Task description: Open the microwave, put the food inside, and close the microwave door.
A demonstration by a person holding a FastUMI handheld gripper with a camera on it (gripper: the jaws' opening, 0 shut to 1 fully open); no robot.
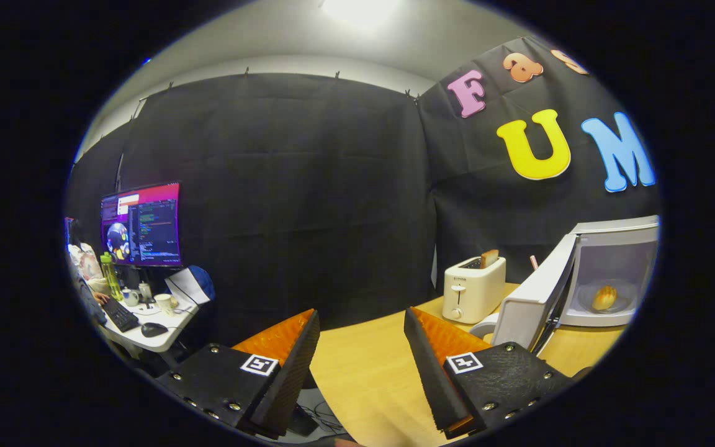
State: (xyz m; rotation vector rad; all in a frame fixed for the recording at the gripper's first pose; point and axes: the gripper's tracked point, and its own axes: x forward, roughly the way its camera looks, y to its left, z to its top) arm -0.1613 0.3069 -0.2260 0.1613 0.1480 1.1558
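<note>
A white microwave (618, 233) stands on the wooden table (364, 372), off to the right of my fingers. Its door (534, 298) hangs open, swung out toward me. Inside, a piece of bread-like food (604, 298) rests on the glass turntable plate (630, 290). My gripper (362, 329) is open, with nothing between its fingers. It hovers over the table's near part, to the left of the door and apart from it.
A white toaster (474, 288) with a slice of toast (490, 257) sticking up stands left of the microwave door. Beyond the table's left edge is a desk (146, 332) with a monitor (141, 225), keyboard, mouse, mugs, a green bottle and a seated person (84, 273).
</note>
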